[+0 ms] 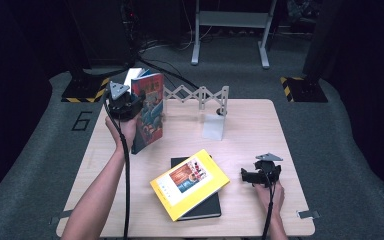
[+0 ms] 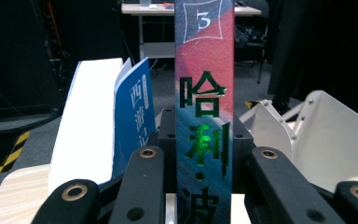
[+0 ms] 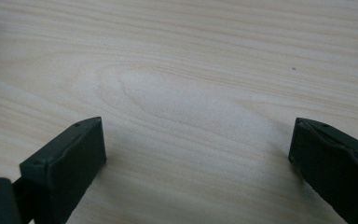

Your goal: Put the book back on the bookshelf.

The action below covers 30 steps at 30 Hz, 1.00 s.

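Left gripper (image 1: 125,107), jaws clamped on the spine of an upright book (image 2: 204,116) at the table's (image 1: 260,130) back-left, beside a blue book (image 2: 133,116) and a white rack (image 2: 326,135). Right gripper (image 3: 198,158), jaws wide apart and holding nothing, rests on bare wood.

Count: four books on the bench (image 1: 260,130) – one red-and-blue book (image 1: 148,112) upright, one blue book (image 2: 135,116) behind it, one yellow book (image 1: 190,184) lying on one black book (image 1: 207,207). One white accordion rack (image 1: 200,95). Two grippers: left gripper (image 1: 122,102), right gripper (image 1: 260,172).
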Each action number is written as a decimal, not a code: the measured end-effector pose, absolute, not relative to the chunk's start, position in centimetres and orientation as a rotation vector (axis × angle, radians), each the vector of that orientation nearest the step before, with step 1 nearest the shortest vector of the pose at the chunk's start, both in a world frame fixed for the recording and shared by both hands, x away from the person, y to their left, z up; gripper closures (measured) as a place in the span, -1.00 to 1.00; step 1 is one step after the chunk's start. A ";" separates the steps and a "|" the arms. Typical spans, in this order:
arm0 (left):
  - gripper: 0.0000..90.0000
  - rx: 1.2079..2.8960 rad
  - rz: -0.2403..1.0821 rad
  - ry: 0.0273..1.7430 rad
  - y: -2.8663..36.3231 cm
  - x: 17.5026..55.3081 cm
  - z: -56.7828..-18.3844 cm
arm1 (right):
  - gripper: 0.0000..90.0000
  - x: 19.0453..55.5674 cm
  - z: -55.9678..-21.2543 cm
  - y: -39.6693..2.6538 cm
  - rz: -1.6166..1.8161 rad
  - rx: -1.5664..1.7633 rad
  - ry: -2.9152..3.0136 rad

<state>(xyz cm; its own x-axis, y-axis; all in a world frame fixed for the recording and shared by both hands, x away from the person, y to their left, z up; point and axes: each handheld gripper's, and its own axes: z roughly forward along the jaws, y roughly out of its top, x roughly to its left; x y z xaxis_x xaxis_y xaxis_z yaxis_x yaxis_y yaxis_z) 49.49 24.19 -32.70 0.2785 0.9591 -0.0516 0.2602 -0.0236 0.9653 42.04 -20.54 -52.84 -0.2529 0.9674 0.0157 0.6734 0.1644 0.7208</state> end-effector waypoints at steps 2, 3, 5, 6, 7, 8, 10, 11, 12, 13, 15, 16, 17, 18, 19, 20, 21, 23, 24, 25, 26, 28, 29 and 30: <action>0.65 1.493 0.853 1.192 24.1 49.7 -32.8 | -0.93 42.0 -52.8 -20.5 0.864 1.550 1.994; 0.65 1.492 0.862 1.191 24.1 49.8 -32.9 | -0.93 42.0 -52.8 -20.5 0.864 1.550 1.994; 0.65 1.480 0.873 1.192 24.0 50.1 -33.1 | -0.93 42.1 -52.8 -20.5 0.864 1.552 1.994; 0.65 1.473 0.878 1.192 24.0 50.3 -33.2 | -0.93 42.1 -52.9 -20.6 0.856 1.538 2.000; 0.65 1.462 0.886 1.198 23.9 50.5 -33.3 | -0.93 42.1 -52.8 -20.6 0.853 1.537 2.007; 0.65 1.453 0.885 1.204 23.9 50.6 -33.5 | -0.93 42.1 -52.8 -20.6 0.855 1.539 2.004; 0.65 1.436 0.896 1.214 23.8 50.8 -33.8 | -0.93 42.1 -52.8 -20.6 0.854 1.540 2.004; 0.65 1.438 0.904 1.216 23.7 50.9 -33.9 | -0.93 42.1 -52.8 -20.6 0.858 1.544 2.001; 0.65 1.423 0.913 1.212 23.6 51.1 -34.1 | -0.93 42.1 -52.8 -20.6 0.858 1.546 1.998; 0.65 1.421 0.922 1.207 23.5 51.2 -34.3 | -0.93 42.1 -52.8 -20.6 0.858 1.541 2.001; 0.65 1.442 0.931 1.203 23.4 51.4 -34.7 | -0.93 42.1 -52.8 -20.6 0.855 1.538 2.003; 0.65 1.444 0.934 1.203 23.3 51.4 -35.0 | -0.92 42.1 -52.8 -20.6 0.854 1.539 2.005; 0.65 1.440 0.936 1.207 23.1 51.5 -35.3 | -0.92 42.1 -52.8 -20.6 0.859 1.536 2.004; 0.65 1.457 0.944 1.203 23.1 51.4 -35.6 | -0.92 42.1 -52.8 -20.6 0.859 1.545 2.000; 0.65 1.463 0.940 1.205 23.0 51.3 -35.8 | -0.92 42.1 -52.8 -20.6 0.859 1.544 1.999; 0.65 1.473 0.936 1.208 22.9 51.2 -36.0 | -0.92 42.0 -52.8 -20.6 0.859 1.544 1.999; 0.65 1.474 0.937 1.206 22.9 51.1 -36.3 | -0.92 42.0 -52.8 -20.6 0.860 1.543 1.999; 0.65 1.467 0.955 1.194 22.8 50.8 -36.6 | -0.92 42.0 -52.8 -20.6 0.861 1.542 2.000; 0.65 1.488 0.957 1.186 22.8 50.6 -36.6 | -0.92 42.0 -52.8 -20.6 0.861 1.542 2.000; 0.65 1.480 0.959 1.183 22.6 50.4 -36.6 | -0.91 42.0 -52.8 -20.6 0.862 1.541 2.001; 0.65 1.501 0.954 1.180 22.7 50.2 -36.6 | -0.91 42.0 -52.8 -20.6 0.862 1.540 2.002; 0.64 1.516 0.948 1.171 22.6 49.6 -36.6 | -0.91 42.0 -52.8 -20.6 0.862 1.535 2.003; 0.64 1.517 0.947 1.170 22.4 49.2 -36.6 | -0.91 42.0 -52.8 -20.6 0.863 1.536 2.003; 0.64 1.527 0.945 1.165 22.4 48.9 -36.6 | -0.91 42.0 -52.8 -20.6 0.864 1.539 2.003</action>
